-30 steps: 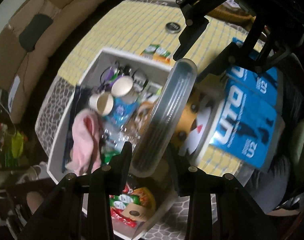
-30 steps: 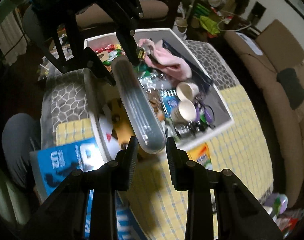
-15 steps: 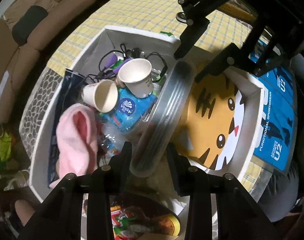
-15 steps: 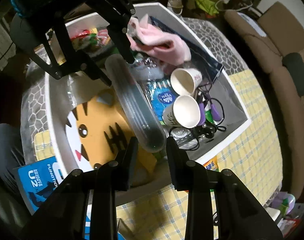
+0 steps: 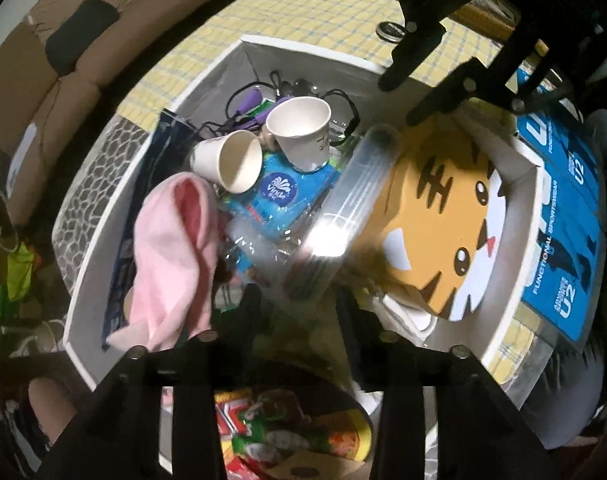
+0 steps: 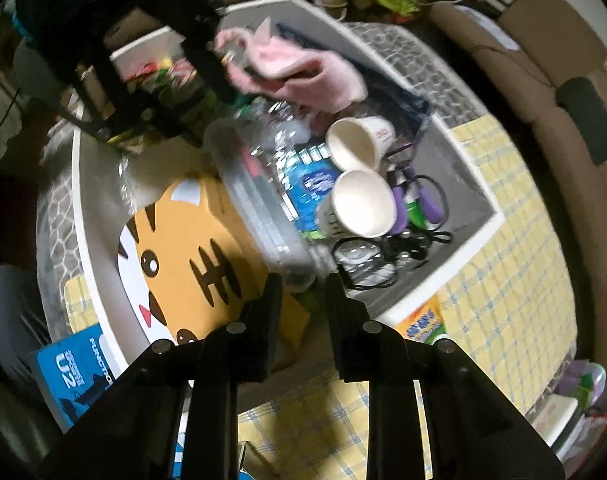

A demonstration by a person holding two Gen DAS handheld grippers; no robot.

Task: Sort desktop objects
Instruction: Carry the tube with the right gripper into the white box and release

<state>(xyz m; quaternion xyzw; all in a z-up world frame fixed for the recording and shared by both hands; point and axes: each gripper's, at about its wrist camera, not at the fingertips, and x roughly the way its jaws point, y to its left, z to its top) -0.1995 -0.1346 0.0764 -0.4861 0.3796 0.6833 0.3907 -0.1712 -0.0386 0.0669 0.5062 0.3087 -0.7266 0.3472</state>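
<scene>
A long clear plastic case (image 5: 343, 208) stands on edge inside the white storage box (image 5: 303, 46), between the clutter and a tiger-face box (image 5: 443, 216). My left gripper (image 5: 299, 300) straddles its near end. The jaws are opening, and the left finger stands apart from the case. In the right wrist view the other end of the case (image 6: 263, 208) sits between the fingers of my right gripper (image 6: 302, 284), whose jaws are closing and press on it. Both grippers point steeply down into the box.
In the box lie two paper cups (image 5: 299, 128), a pink cloth (image 5: 175, 248), a blue tissue pack (image 5: 283, 196) and dark cables (image 6: 415, 236). A blue U2 package (image 5: 563, 220) lies beside the box on the yellow checked tablecloth (image 6: 503, 280). Snack packets (image 5: 287, 436) lie near the left gripper.
Both grippers have sunk toward the box with the case, which now rests among the contents. The left jaws have spread wider around the case's end.
</scene>
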